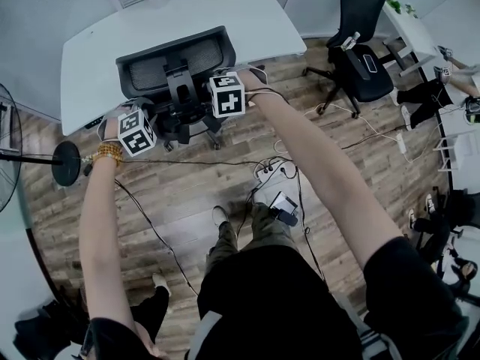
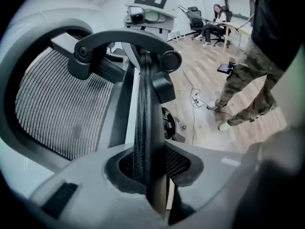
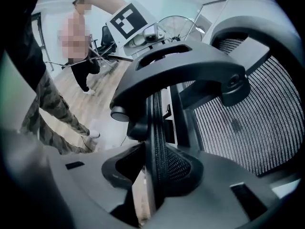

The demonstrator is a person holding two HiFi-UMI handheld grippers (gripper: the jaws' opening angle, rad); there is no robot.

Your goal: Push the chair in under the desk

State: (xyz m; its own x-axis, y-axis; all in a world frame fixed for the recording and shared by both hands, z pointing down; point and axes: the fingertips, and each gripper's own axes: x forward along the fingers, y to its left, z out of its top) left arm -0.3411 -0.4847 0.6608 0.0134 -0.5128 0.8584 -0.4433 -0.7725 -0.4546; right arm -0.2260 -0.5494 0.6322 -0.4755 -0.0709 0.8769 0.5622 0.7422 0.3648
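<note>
Two grippers on one chair. The black mesh-backed office chair (image 1: 176, 64) stands at the near edge of the white desk (image 1: 225, 13). Its back overlaps the desk edge in the head view, and its base and castors show on the wood-look floor (image 1: 187, 201) on the near side. The seat is hidden by the back, so how far under it sits can't be told.

Left gripper (image 1: 156, 122): at the chair's left side, pointing steeply down. In the left gripper view, the thin black mesh headrest (image 2: 143, 104) stands edge-on between the jaws, deep in the gap. The jaws are closed against it on both sides. Its curved black bracket (image 2: 124, 39) arches above, with the back's mesh to the left.

Right gripper (image 1: 206, 103): at the chair's right side, level with the left one. In the right gripper view, the same headrest panel stands edge-on between the jaws. The right jaw lies against the mesh, but a sliver of floor shows between the panel and the left jaw. The jaws are slightly apart and not clamped.

Around: a second black office chair (image 1: 364, 58) stands well apart at upper right. A white power strip with cables (image 1: 274, 172) lies on the floor near the person's feet. A round black stand base (image 1: 66, 162) sits at left.
</note>
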